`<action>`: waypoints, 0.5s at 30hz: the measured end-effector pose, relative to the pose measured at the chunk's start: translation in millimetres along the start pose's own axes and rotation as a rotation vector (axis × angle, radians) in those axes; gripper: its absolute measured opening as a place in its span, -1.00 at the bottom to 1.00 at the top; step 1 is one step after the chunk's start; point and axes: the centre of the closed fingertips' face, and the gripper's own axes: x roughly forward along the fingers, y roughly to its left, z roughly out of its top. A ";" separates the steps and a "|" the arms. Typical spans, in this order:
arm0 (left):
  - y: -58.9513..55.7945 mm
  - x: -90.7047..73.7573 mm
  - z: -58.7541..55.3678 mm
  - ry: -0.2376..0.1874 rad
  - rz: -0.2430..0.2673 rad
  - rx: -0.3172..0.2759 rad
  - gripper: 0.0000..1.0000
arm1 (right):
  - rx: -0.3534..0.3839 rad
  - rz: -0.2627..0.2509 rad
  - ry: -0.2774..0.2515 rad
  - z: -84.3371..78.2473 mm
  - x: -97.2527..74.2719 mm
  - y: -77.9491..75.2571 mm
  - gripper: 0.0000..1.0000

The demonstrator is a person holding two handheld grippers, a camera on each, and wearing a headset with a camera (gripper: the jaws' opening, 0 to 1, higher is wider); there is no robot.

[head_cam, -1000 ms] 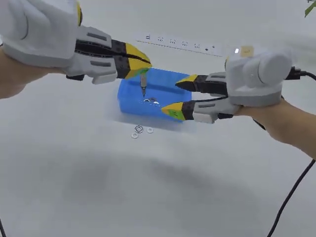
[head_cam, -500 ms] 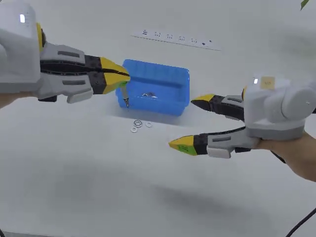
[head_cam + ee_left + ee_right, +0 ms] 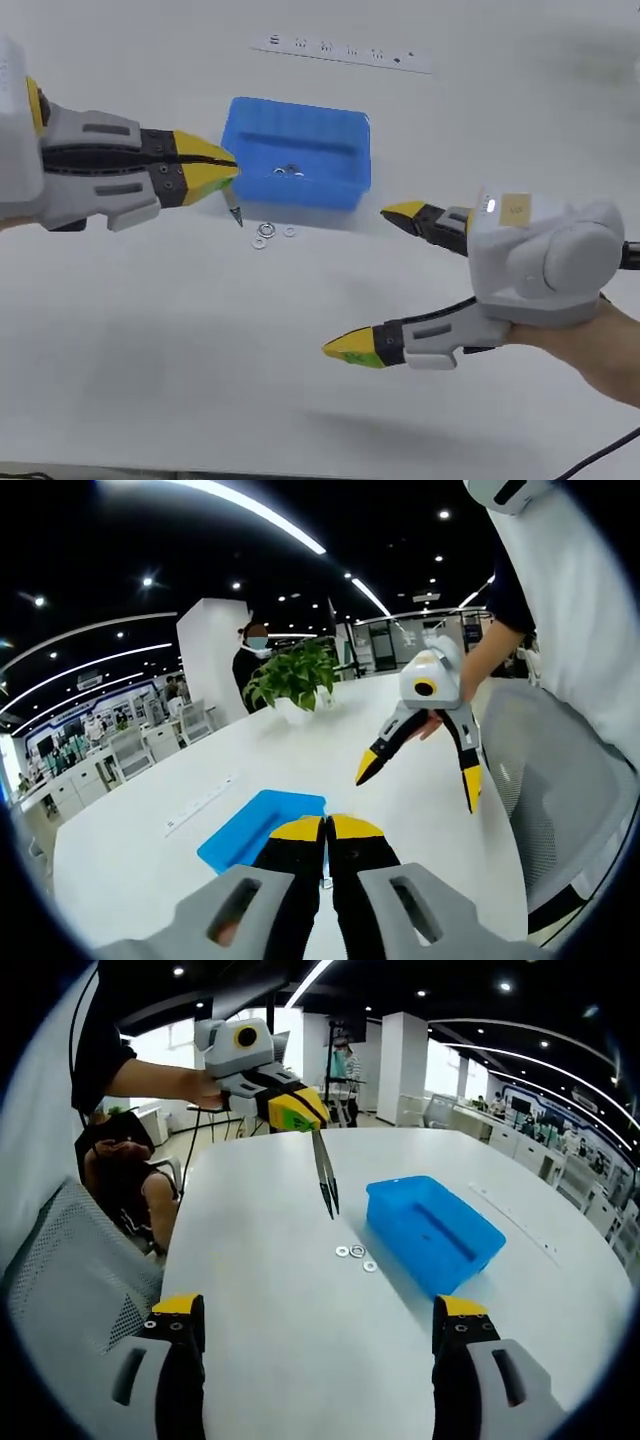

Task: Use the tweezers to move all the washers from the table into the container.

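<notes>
Since a second ago the left gripper (image 3: pixel 215 170) has drawn back from above the container (image 3: pixel 300 192) toward the left of the head view, and the right gripper (image 3: pixel 372 281) has sunk to the lower right with its jaws spread wider

The white table (image 3: pixel 150 380) takes up most of the frame, smooth and bare, and I judge the trouble would start there. Flat rings on a slick top can skid ahead of the tweezer points, or flip away if pinched off-centre. A weak pinch could also drop one short of the rim. The blue container sits upper centre, with a few delivered washers (image 3: pixel 288 172) lying on its floor.

The left gripper reaches in level from the left edge, jaws clenched on the tweezers (image 3: pixel 233 210), which hang down from its yellow tips at a slant. The right gripper enters from the lower right pointing left. It is released, with its jaws wide apart and nothing between them, well apart from the work.

The tweezer points hang just left of three washers (image 3: pixel 266 234) clustered on the table in front of the container's near wall. Whether the points touch the table I cannot tell
</notes>
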 end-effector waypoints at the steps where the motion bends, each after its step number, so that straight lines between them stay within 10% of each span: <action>1: -0.9 1.0 -1.1 0.000 -0.001 -0.002 -0.92 | 0.004 -0.001 0.001 -1.1 -0.4 -0.2 0.94; 15: -9.8 17.1 -13.9 0.006 -0.034 -0.038 -0.92 | 0.059 -0.004 -0.007 -9.3 -3.0 -0.6 1.00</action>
